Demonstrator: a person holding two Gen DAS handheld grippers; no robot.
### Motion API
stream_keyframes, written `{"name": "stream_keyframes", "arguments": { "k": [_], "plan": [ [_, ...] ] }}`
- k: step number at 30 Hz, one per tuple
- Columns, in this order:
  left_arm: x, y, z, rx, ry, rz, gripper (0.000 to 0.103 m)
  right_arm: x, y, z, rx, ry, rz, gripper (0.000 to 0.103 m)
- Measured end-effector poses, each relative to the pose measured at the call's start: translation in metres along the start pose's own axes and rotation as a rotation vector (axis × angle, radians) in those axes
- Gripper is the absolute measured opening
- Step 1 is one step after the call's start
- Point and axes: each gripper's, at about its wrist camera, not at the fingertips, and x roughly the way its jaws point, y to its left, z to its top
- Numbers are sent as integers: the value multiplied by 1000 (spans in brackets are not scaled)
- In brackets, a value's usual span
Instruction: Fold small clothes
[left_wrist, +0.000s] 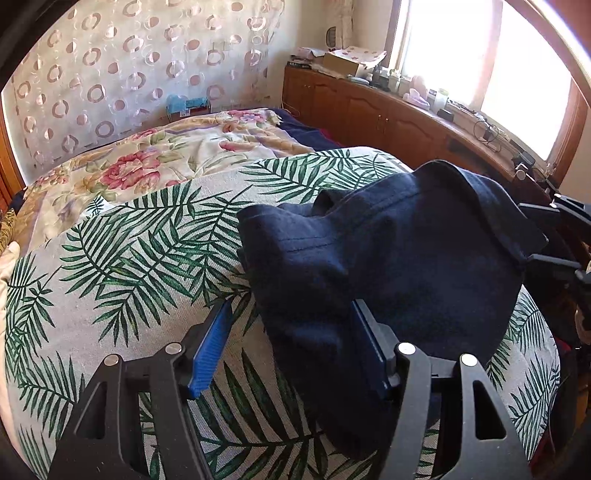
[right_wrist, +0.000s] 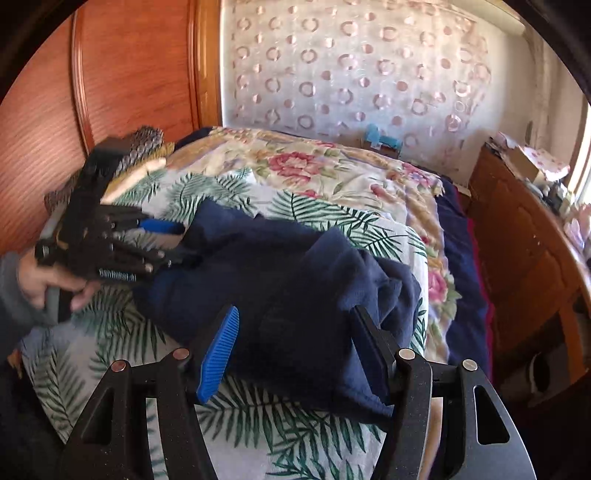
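A navy garment (left_wrist: 388, 251) lies bunched on a leaf-print cloth (left_wrist: 129, 266) that covers the near part of a bed. In the left wrist view its stitched seam runs across the top and a loose fold hangs toward the right edge of the cloth. In the right wrist view the same garment (right_wrist: 280, 280) stretches from the lower right up toward the left, rumpled, with a lighter blue band showing along its left side.

The left tool (left_wrist: 291, 343) stands released: its 2 blue pads are well apart, the left pad over bare leaf-print cloth, the right pad at the garment's edge with fabric lapping over its tip. Whether that pad presses on the cloth I cannot tell, but nothing is pinched between the 2.

The right tool (right_wrist: 295, 350) is likewise released, its pads wide apart with the garment's near end lying between and over them, not squeezed.

In the right wrist view the left tool (right_wrist: 173, 240) reaches in from the left, gripped by a person's hand (right_wrist: 51, 284) in a grey sleeve, its tips at the garment's far end.

Beyond the leaf-print cloth lies a floral quilt (left_wrist: 155, 155), then a curtain with ring patterns (left_wrist: 129, 66). A wooden cabinet (left_wrist: 369, 110) crowded with small items runs under a bright window (left_wrist: 461, 48)
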Motion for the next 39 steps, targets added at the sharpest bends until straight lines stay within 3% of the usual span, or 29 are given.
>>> {"name": "stream_keyframes", "arguments": {
  "k": [6,10,12,14,17,19,21,23,24,26,29,32,39],
  "plan": [
    [-1,0,0,-7,0,-6,67,14,-6,5,-54,56,-64,61],
    [0,1,0,-4,0,-1,68,13,-17,13,-36,30,-72,33],
    [2,3,1,-10,3,-6,68,10,-25,21,0,-8,-141,18],
    [4,5,1,-31,9,-21,68,18,-44,29,25,-24,-246,18],
    [3,9,2,-52,14,-36,68,33,-77,33,125,11,-315,18],
    [3,11,3,-61,14,-40,68,31,-83,35,146,-7,-333,21],
    [3,13,5,-77,10,-46,68,25,-84,34,193,-24,-317,48],
    [6,16,8,-94,9,-50,68,17,-82,31,239,-60,-271,65],
    [8,17,10,-102,11,-60,68,13,-80,28,260,-72,-234,73],
    [13,18,13,-110,16,-68,68,10,-75,21,286,-74,-145,80],
    [16,17,16,-103,10,-53,68,20,-73,6,312,-34,-80,80],
    [17,18,16,-101,3,-50,65,38,-70,-3,297,8,-89,80],
    [17,18,15,-97,-3,-73,55,51,-88,0,350,20,2,79]
  ]
}}
